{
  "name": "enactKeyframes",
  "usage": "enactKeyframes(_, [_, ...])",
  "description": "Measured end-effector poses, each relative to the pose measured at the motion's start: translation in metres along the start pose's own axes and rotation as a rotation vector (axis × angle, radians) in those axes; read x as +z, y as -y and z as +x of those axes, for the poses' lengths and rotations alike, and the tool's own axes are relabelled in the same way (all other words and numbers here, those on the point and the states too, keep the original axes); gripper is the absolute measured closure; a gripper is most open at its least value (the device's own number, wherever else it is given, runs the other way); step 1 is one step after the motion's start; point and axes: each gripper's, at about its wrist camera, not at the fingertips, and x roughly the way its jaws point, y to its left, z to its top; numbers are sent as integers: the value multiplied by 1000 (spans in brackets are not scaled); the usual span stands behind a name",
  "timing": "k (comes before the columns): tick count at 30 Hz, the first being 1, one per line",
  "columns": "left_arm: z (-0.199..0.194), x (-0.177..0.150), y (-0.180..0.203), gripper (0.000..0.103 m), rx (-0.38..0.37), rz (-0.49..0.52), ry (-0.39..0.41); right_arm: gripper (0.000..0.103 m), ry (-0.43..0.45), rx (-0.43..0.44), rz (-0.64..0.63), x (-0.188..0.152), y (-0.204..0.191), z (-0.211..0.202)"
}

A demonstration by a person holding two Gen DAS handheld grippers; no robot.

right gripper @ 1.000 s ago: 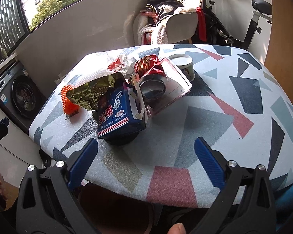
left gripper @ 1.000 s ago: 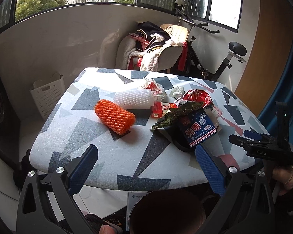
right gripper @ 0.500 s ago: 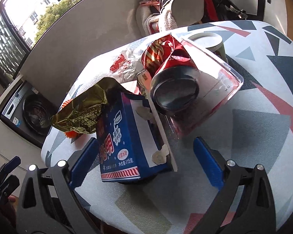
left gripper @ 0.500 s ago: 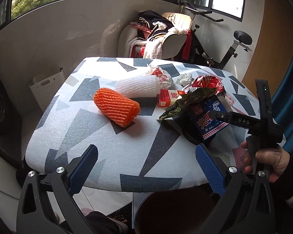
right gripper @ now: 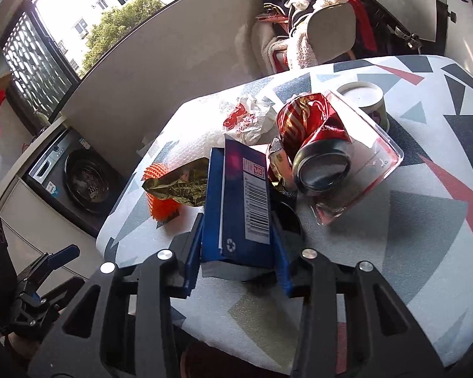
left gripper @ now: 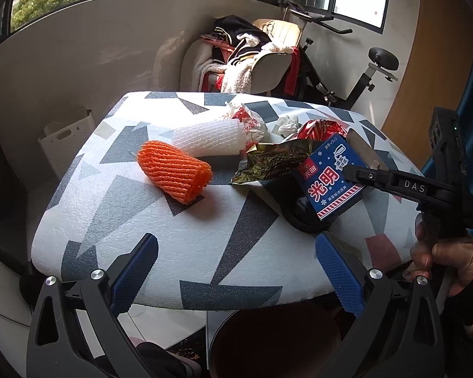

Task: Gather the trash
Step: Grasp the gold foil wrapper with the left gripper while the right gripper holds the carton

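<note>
Seen from the left wrist, the left gripper [left gripper: 236, 274] hangs wide open and empty off the near edge of the patterned table [left gripper: 116, 220], above a brown bin [left gripper: 274, 340]. Nothing looks binned yet: an orange foam net [left gripper: 175, 171], a white foam net [left gripper: 208, 137] and a gold wrapper [left gripper: 272, 162] lie mid-table. The blue carton [left gripper: 330, 178], near the right edge, reads "光明"; the tool beside it reads "DAS". From the right wrist, the right gripper [right gripper: 238, 252] is clamped on the blue carton [right gripper: 241, 208], showing a barcode and recycling mark. A crushed red can [right gripper: 315, 145] lies just beyond on a clear tray [right gripper: 381, 163], its writing unreadable.
</note>
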Motion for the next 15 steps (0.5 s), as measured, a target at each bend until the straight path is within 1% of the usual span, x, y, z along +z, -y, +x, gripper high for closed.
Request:
enactKeyframes(4, [1, 2, -1, 5, -18, -21, -7, 62, 14, -65, -50, -5, -12, -18])
enactKeyframes(8, [2, 2, -1, 5, -47, -40, -16, 62, 53, -106, -38, -9, -3, -37])
enactKeyframes(11, [7, 3, -6, 5, -93, -97, -35, 62, 78, -174, -73, -10, -2, -47])
enactKeyframes(14, [16, 6, -13, 6, -133, -180, -62, 62, 95, -232, -98, -12, 1, -56])
enactKeyframes(15, [22, 9, -16, 9, -146, -216, -77, 62, 98, -243, -94, -11, 4, -58])
